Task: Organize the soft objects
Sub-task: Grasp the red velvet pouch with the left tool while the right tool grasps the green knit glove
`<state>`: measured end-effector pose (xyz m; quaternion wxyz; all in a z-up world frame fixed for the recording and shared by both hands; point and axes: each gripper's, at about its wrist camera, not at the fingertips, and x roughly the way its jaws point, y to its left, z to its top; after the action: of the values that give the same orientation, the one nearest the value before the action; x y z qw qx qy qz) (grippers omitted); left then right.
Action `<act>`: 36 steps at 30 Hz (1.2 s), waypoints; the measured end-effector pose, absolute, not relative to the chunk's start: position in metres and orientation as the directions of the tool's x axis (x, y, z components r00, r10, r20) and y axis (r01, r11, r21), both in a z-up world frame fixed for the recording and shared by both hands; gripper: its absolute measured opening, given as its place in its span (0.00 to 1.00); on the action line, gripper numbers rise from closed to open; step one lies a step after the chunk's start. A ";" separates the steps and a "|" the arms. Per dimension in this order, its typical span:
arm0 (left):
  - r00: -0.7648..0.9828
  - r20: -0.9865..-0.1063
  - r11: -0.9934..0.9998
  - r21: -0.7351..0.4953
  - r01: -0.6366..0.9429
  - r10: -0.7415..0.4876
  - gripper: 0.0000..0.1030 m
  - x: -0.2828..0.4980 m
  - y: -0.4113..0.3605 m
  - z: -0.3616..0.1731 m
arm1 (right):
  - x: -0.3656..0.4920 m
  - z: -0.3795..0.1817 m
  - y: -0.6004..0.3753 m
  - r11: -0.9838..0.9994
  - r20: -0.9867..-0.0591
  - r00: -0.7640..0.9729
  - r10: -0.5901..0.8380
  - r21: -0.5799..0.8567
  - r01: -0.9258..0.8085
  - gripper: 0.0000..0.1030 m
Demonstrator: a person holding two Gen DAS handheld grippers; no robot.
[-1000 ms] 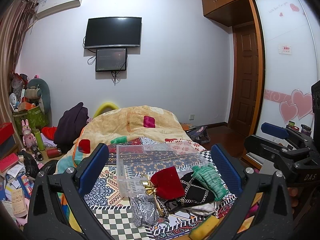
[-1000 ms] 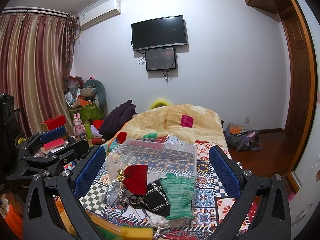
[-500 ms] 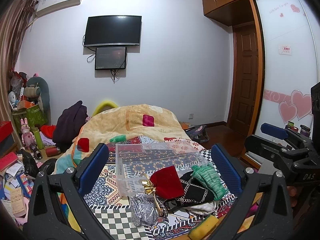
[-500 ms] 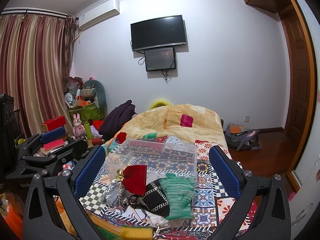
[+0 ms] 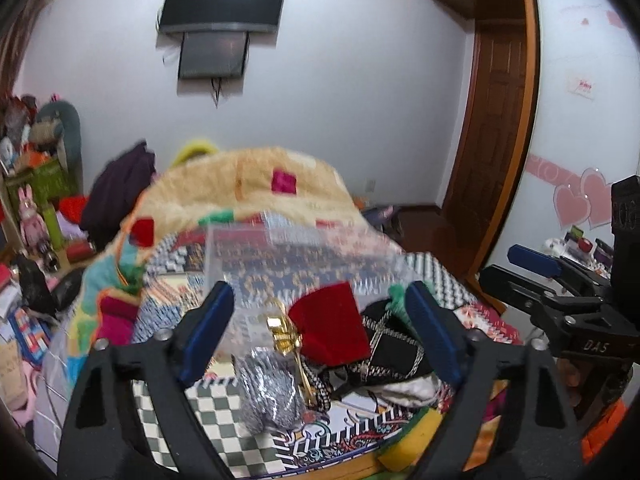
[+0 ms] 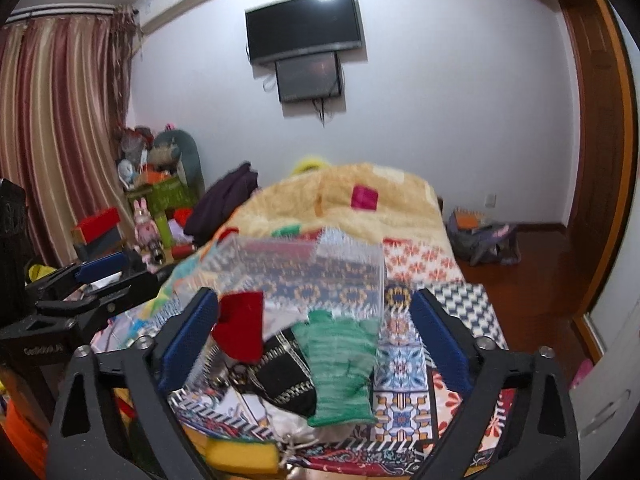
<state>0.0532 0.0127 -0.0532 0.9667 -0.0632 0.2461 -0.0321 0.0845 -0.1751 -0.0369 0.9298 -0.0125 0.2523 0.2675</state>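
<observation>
A pile of soft things lies at the near end of the bed: a red velvet pouch (image 5: 330, 326) with a gold bow, a silver glitter pouch (image 5: 268, 390), a black patterned pouch (image 5: 394, 350) and a green knitted glove (image 6: 340, 364). Behind them stands a clear plastic box (image 5: 280, 264), which also shows in the right wrist view (image 6: 308, 276). My left gripper (image 5: 320, 328) is open and empty, just above the red pouch. My right gripper (image 6: 316, 340) is open and empty over the green glove; the red pouch (image 6: 240, 330) sits by its left finger.
The patterned bedspread (image 6: 404, 360) covers the bed, with a beige blanket (image 5: 248, 184) heaped behind the box. Yellow sponges (image 6: 240, 452) lie at the near edge. Clutter and toys (image 5: 36, 216) stand left of the bed. A wooden door (image 5: 492, 120) is on the right.
Both grippers have moved forward and down toward the pile, so the pouches and glove now sit between the fingers. Both views are blurred by motion. The jaws stay open.
</observation>
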 end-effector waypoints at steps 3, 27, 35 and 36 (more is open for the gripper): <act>0.849 -0.518 0.988 -0.153 0.023 -0.100 0.75 0.068 0.012 -0.072 | 0.097 -0.055 -0.175 0.858 -0.532 0.696 0.482 0.127 -0.497 0.79; 0.761 -0.634 0.980 -0.200 0.013 -0.139 0.21 0.104 0.022 -0.128 | 0.124 -0.102 -0.181 0.831 -0.653 0.546 0.524 0.252 -0.495 0.19; 0.832 -0.545 0.986 -0.165 0.014 -0.103 0.19 0.083 0.025 -0.093 | 0.113 -0.073 -0.184 0.831 -0.591 0.607 0.532 0.230 -0.506 0.18; 0.838 -0.536 0.987 -0.162 0.013 -0.099 0.19 0.082 0.026 -0.089 | 0.113 -0.066 -0.184 0.832 -0.579 0.617 0.533 0.224 -0.508 0.18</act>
<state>0.0817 0.0260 -0.0888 0.9557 -0.0759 0.2829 -0.0295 0.1126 -0.1839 -0.0664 0.8989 0.0192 0.3284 0.2893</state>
